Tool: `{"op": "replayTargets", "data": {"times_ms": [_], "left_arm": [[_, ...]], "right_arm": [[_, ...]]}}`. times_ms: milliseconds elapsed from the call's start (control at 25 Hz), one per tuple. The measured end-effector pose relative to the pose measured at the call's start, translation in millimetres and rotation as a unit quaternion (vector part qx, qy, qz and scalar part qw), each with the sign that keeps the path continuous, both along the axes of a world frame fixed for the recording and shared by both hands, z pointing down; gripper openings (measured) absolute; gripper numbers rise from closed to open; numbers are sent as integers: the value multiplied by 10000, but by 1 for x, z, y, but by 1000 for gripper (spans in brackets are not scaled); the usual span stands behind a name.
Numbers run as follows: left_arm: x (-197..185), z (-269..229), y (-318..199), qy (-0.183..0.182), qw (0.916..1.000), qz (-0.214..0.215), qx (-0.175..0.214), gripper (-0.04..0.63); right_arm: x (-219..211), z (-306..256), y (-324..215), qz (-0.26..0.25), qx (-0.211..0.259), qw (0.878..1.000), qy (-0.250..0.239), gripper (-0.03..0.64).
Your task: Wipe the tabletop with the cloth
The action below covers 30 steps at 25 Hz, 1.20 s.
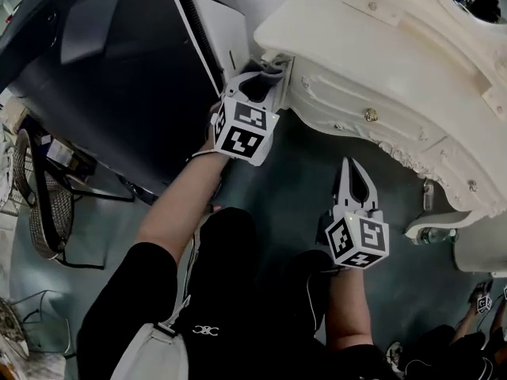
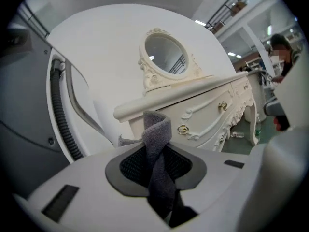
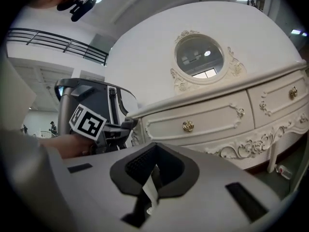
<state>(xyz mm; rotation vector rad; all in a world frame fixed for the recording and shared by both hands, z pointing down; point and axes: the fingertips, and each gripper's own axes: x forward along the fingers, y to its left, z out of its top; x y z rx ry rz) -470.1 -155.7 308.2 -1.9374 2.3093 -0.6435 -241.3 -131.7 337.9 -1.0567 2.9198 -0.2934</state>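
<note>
My left gripper (image 1: 264,83) is shut on a grey cloth (image 1: 261,73), just below the left end of the white dresser's tabletop (image 1: 348,30). In the left gripper view the cloth (image 2: 157,139) stands up in a folded strip from between the jaws of that gripper (image 2: 157,166), with the tabletop edge (image 2: 178,93) beyond and above it. My right gripper (image 1: 354,166) hangs lower, over the floor in front of the drawers, with its jaws together. Its own view shows this gripper (image 3: 152,170) with only a thin pale strip at the seam, and the left gripper (image 3: 120,125) beside the dresser's corner.
An oval mirror (image 3: 199,56) stands on the dresser. A large dark machine body (image 1: 103,62) fills the left. A wire chair (image 1: 43,204) sits at the far left, a bottle (image 1: 432,234) lies by the dresser leg, and another person's foot (image 1: 479,299) shows at lower right.
</note>
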Motion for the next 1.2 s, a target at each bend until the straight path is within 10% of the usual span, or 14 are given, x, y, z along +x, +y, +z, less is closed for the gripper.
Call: {"op": "replayTargets", "data": {"times_ms": [320, 1000, 1200], "left_arm": [[-10, -22, -28, -1222, 9924, 88, -135, 91], [-5, 11, -46, -2178, 9741, 201, -580, 91], [3, 62, -41, -1898, 9726, 474, -1259, 91]], "right_arm": [[18, 34, -5, 106, 76, 9998, 123, 11], [39, 42, -15, 150, 128, 9997, 157, 11], [38, 52, -18, 163, -27, 9998, 89, 11]]}}
